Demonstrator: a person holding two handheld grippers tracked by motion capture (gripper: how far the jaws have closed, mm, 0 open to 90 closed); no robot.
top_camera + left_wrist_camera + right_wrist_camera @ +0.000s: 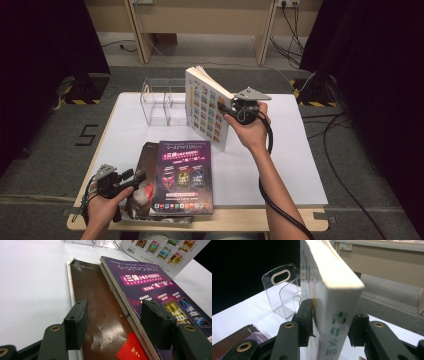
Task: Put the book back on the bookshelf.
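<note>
A thick white book (205, 107) with small colour pictures on its cover stands upright on its lower edge near the middle of the white table (285, 165). My right gripper (223, 107) straddles its spine side. In the right gripper view the book (329, 287) sits between the jaws; the left pad rests against the cover and the right pad stands a sliver off, so the gripper (330, 322) is open. My left gripper (136, 177) hovers open at the front left over a brown-covered book (97, 300) and the edge of a purple magazine (155, 287) stacked on it.
A clear acrylic rack (157, 102) with a handle slot stands at the back left of the table, just left of the white book; it is seen again as the clear rack (283, 290). The purple magazine (182, 175) lies near the front edge. Cables trail on the floor to the right.
</note>
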